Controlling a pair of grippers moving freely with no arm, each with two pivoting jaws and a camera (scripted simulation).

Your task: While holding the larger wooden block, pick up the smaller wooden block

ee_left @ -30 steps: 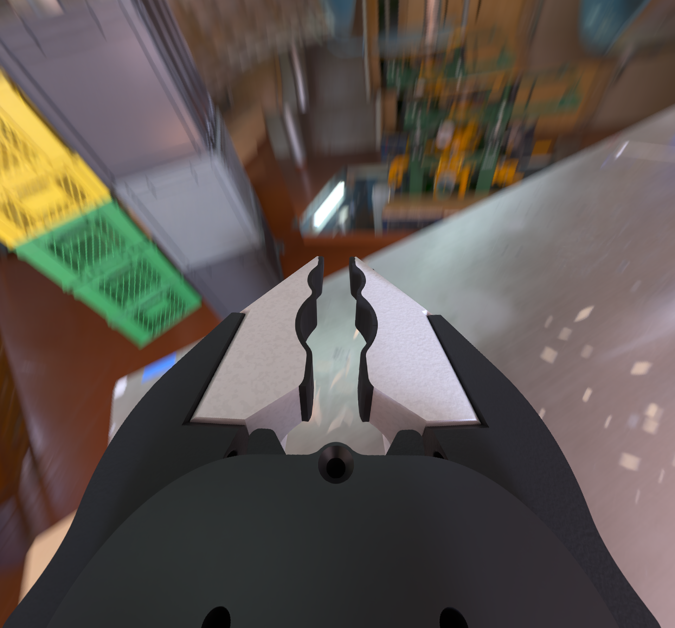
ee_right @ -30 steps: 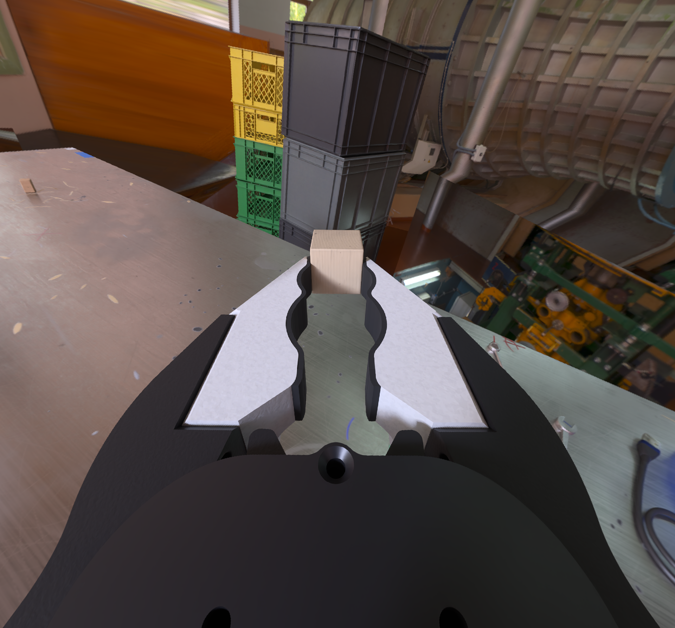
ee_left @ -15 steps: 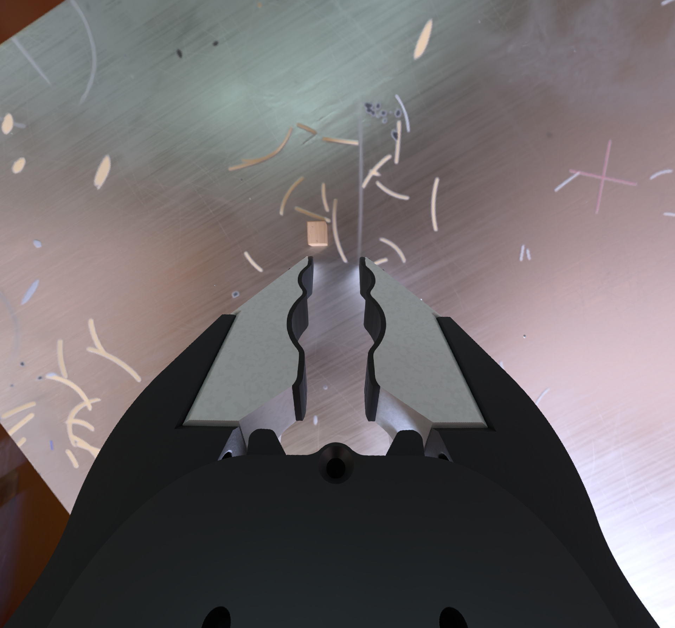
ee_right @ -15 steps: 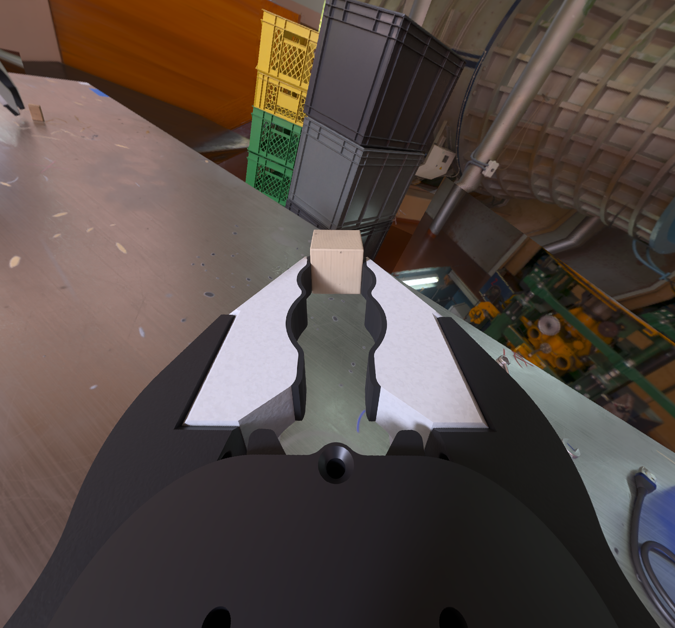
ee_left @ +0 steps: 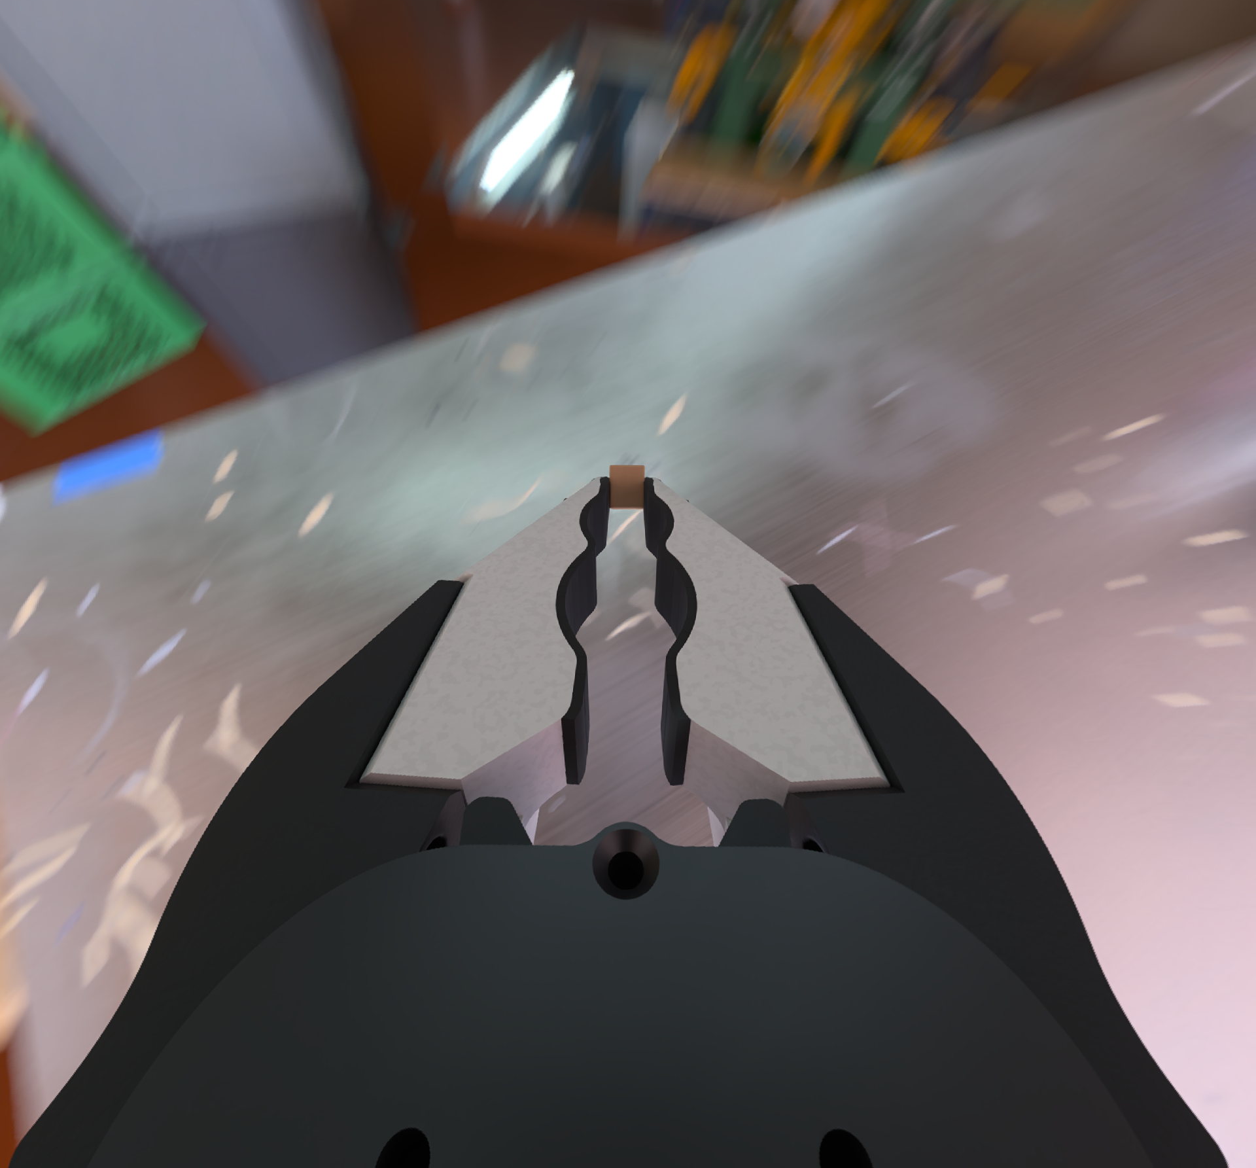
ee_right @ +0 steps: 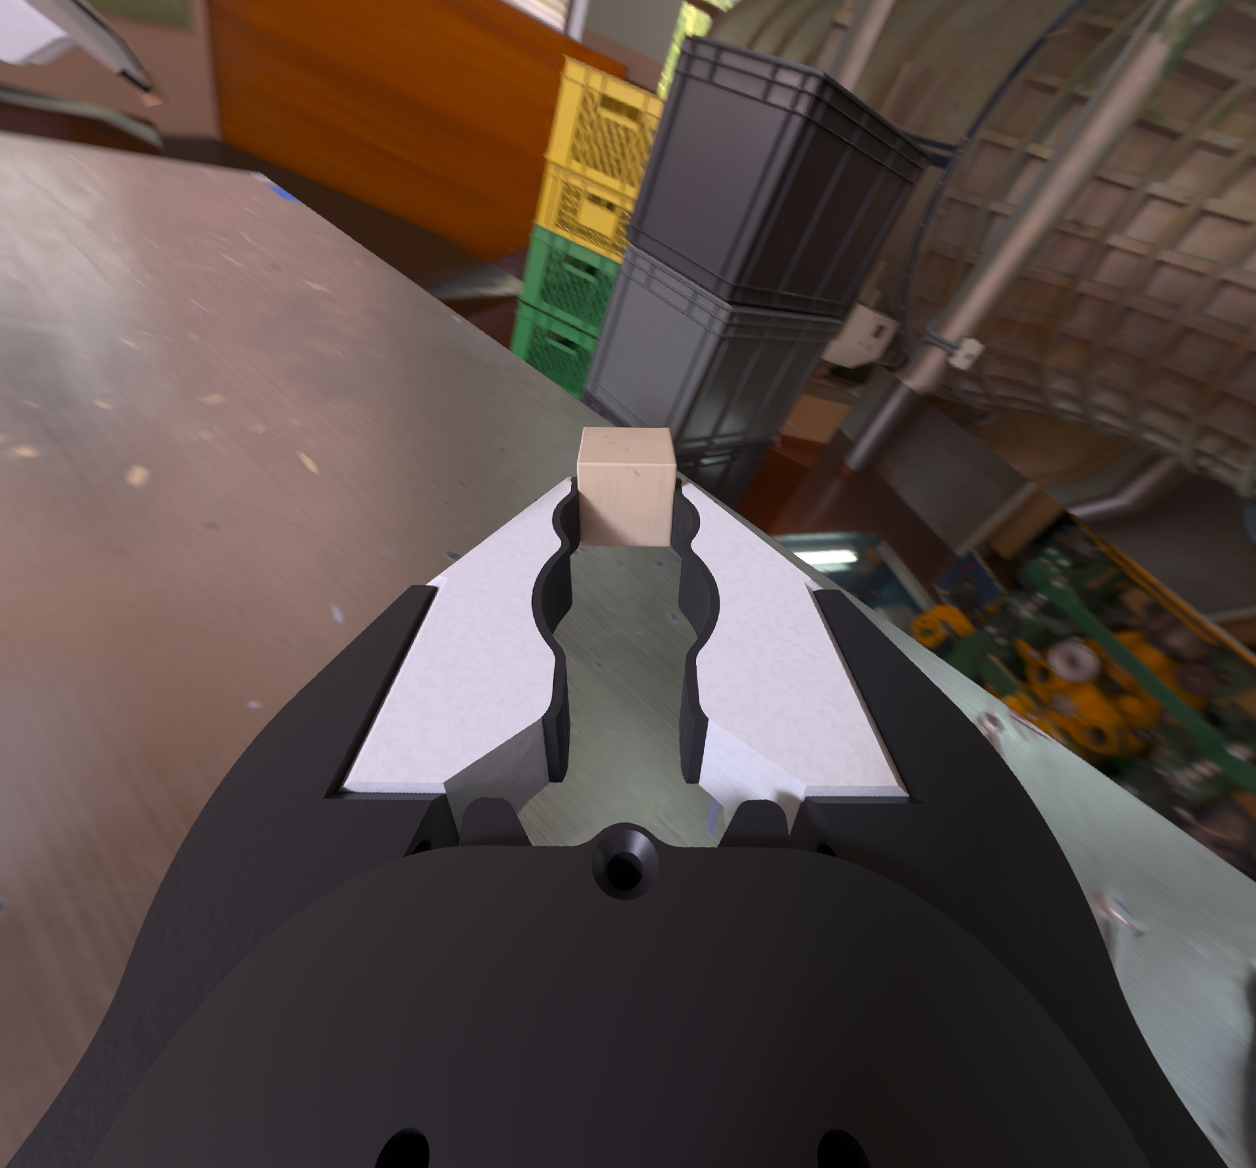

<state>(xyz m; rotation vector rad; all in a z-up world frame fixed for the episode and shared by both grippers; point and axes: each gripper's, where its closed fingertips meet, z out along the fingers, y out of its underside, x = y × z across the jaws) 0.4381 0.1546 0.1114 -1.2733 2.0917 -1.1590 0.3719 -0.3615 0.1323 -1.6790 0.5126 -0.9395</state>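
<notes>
In the right wrist view my right gripper [ee_right: 625, 510] is shut on the larger wooden block [ee_right: 625, 498], a pale cube held at the fingertips above the table [ee_right: 204, 455]. In the left wrist view my left gripper [ee_left: 625, 489] is shut on the smaller wooden block [ee_left: 625, 487], a small tan cube pinched between the very tips, above the grey table [ee_left: 951, 387]. The left wrist view is blurred by motion.
Stacked dark grey crates [ee_right: 741, 272] and yellow and green crates [ee_right: 584, 211] stand beyond the table's far edge. A green crate [ee_left: 61, 292] and blue tape [ee_left: 109, 462] show in the left wrist view. Green and yellow machinery [ee_right: 1087, 646] lies below the table's right edge.
My left gripper has closed on the smaller block, which lay on the table half a second ago, and has tilted up from the table. My right gripper has rolled while holding the larger block.
</notes>
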